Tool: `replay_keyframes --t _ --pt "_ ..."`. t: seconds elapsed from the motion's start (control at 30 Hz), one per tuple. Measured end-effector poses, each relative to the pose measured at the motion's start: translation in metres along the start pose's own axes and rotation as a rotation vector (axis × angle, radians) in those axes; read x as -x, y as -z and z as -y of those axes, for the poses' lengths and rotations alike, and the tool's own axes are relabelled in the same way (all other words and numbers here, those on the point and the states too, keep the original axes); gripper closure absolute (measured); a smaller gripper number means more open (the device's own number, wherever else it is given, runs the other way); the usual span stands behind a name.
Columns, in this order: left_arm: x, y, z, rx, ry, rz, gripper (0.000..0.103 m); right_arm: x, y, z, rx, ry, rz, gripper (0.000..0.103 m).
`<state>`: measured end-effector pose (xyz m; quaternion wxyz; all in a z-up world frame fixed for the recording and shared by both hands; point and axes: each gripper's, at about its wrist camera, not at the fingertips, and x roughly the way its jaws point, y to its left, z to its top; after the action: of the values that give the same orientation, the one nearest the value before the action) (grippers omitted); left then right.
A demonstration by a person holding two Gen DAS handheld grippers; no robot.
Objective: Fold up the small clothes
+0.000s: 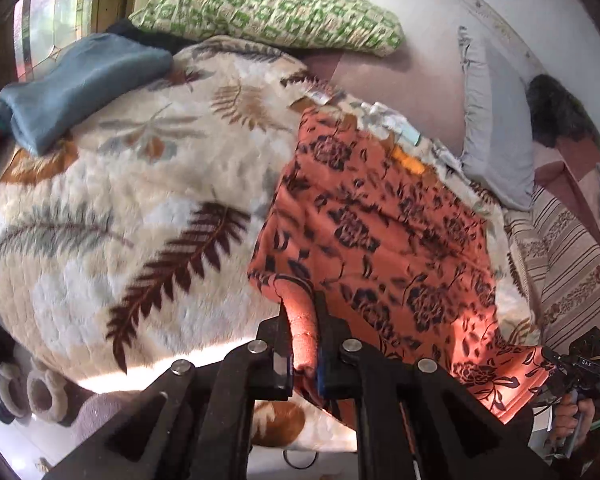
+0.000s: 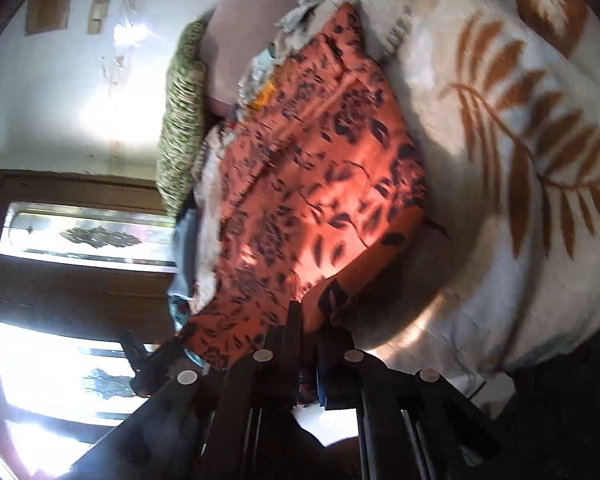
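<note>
Two grippers hold one orange cloth [image 1: 380, 216] over the blanket [image 1: 100, 220].
Left gripper [image 1: 303, 320] is clamped on a rolled edge at the cloth's near corner; right gripper [image 2: 308, 320] is closed on another corner. Green pillow [image 1: 268, 12] and a blue garment [image 1: 80, 80] lie beyond.

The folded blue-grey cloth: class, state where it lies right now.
In the left wrist view the folded blue-grey cloth lies at upper left on the cream leaf-print blanket, just below the green patterned pillow and beside the window.
</note>
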<state>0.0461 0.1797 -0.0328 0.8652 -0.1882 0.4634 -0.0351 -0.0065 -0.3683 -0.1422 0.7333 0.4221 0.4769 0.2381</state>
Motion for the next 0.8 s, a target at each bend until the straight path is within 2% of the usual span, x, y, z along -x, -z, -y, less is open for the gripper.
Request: replay_keyframes --t 0.1,0.17,0.27,0.3,0.33,0.37,0.4,0.43,0.47,0.5,0.53,0.57,0.63,0.7,0.8 --pt "-0.013 -0.076 0.011 0.013 0.048 0.036 0.095 0.004 -0.050 -0.024 0.014 -0.084 0.062 0.097" --pt "-0.039 -0.129 0.015 0.033 0.063 0.034 0.095 0.002 -0.094 -0.039 0.038 -0.086 0.112 0.097" --pt "-0.110 -0.200 0.017 0.109 0.084 -0.008 0.091 -0.017 -0.171 -0.046 0.010 -0.082 0.170 0.097" --pt "-0.141 -0.222 0.016 0.118 0.093 -0.026 0.078 -0.027 -0.197 -0.041 -0.022 -0.070 0.191 0.096" --pt "-0.176 -0.235 0.012 0.139 0.066 -0.038 0.063 -0.040 -0.224 -0.030 -0.073 -0.069 0.210 0.094" --pt "-0.210 -0.241 0.005 0.179 -0.003 -0.076 0.024 -0.054 -0.251 -0.018 -0.101 -0.047 0.223 0.094" --pt "-0.239 -0.243 -0.003 0.201 -0.089 -0.130 0.018 -0.071 -0.275 -0.003 -0.119 -0.015 0.223 0.087" --pt "-0.257 -0.237 -0.012 0.223 -0.176 -0.170 0.021 -0.088 -0.290 0.016 -0.173 0.036 0.214 0.066" --pt "-0.263 -0.229 -0.018 0.239 -0.203 -0.176 0.023 -0.100 -0.298 0.032 -0.239 0.157 0.204 0.046" --pt "-0.261 -0.222 -0.022 0.224 -0.171 -0.152 0.023 -0.106 -0.298 0.043 -0.277 0.259 0.206 0.023" --pt "-0.253 -0.215 -0.024 0.187 -0.163 -0.125 0.023 -0.105 -0.292 0.048 -0.267 0.237 0.230 0.023" --pt "-0.241 -0.208 -0.026 0.147 -0.191 -0.087 0.022 -0.100 -0.284 0.048 -0.233 0.191 0.252 0.023" --pt "-0.213 -0.192 -0.027 0.081 -0.218 -0.015 0.022 -0.081 -0.268 0.041 -0.153 0.217 0.310 0.023" --pt "-0.193 -0.177 -0.026 0.036 -0.150 -0.008 0.022 -0.064 -0.250 0.035 -0.092 0.274 0.351 0.022" --pt "-0.179 -0.158 -0.015 -0.048 -0.050 -0.043 0.022 -0.055 -0.231 0.031 -0.043 0.292 0.291 0.022"
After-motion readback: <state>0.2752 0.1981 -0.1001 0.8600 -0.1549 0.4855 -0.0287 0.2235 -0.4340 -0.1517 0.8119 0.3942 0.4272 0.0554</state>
